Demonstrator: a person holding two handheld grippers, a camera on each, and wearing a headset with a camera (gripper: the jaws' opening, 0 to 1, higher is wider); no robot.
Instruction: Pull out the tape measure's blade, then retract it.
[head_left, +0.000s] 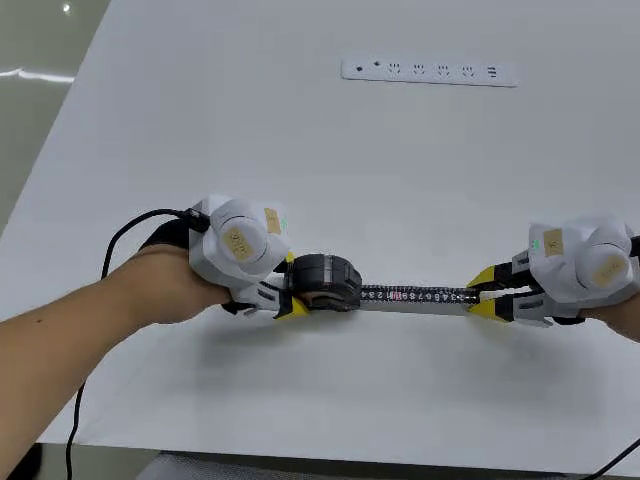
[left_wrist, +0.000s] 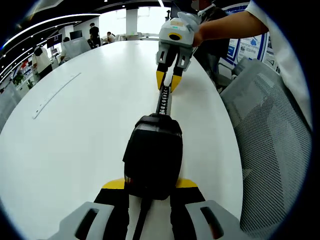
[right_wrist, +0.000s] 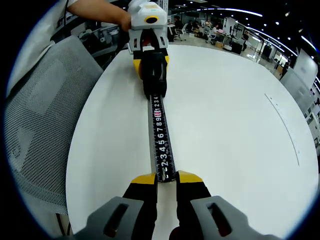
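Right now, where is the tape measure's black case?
Head view, just below centre: the case sits in the left claw, blade running to the right claw.

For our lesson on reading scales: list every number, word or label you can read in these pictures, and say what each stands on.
"2 3 4 5 6 7 8 9", a red numeral I cannot read, then "1 2 3 4": on the blade of the tape measure.
Stickers on the left hand-held gripper and right hand-held gripper: blurred.
Power strip marks: too small.
Wall posters: blurred.
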